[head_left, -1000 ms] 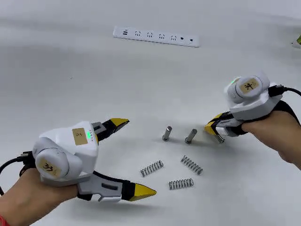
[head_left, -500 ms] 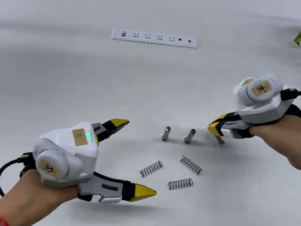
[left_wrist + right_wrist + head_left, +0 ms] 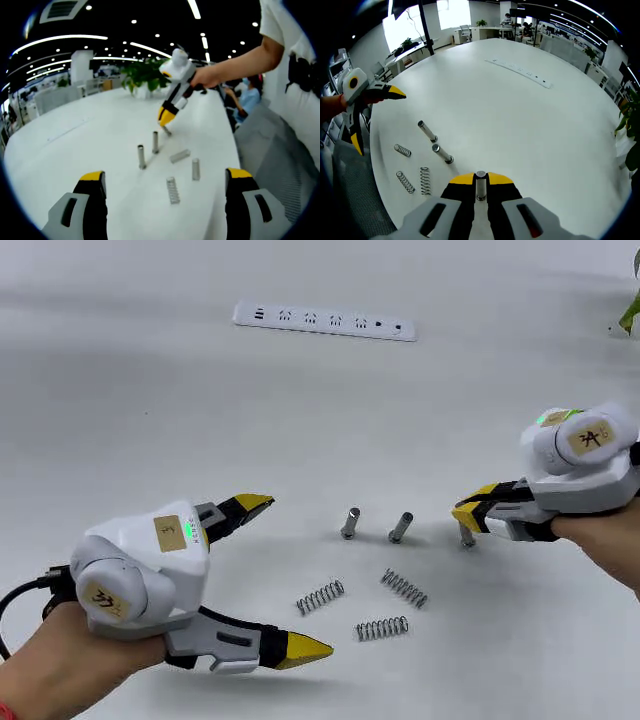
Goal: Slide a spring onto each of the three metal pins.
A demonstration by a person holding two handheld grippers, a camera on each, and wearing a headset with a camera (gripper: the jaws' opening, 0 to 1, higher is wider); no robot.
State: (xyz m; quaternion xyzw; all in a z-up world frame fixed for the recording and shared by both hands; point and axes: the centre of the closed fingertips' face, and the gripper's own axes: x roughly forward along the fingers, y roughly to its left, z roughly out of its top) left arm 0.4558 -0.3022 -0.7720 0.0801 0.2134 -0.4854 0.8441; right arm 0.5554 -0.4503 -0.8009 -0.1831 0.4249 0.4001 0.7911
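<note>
On table [image 3: 150, 420], right gripper [image 3: 480, 176] clamped on pin [image 3: 480, 188], left gripper [image 3: 291, 575] wide open

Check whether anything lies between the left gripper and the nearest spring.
Nothing visible does. The open left gripper faces the nearest spring across bare table; the two free pins stand beyond it, and the right gripper, shut on the third pin, is off to the side.

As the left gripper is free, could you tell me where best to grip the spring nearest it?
Grip the spring near one end, across its coils, with the left gripper coming down from above: it lies flat on the table, and that probably leaves the other end open for a pin.
</note>
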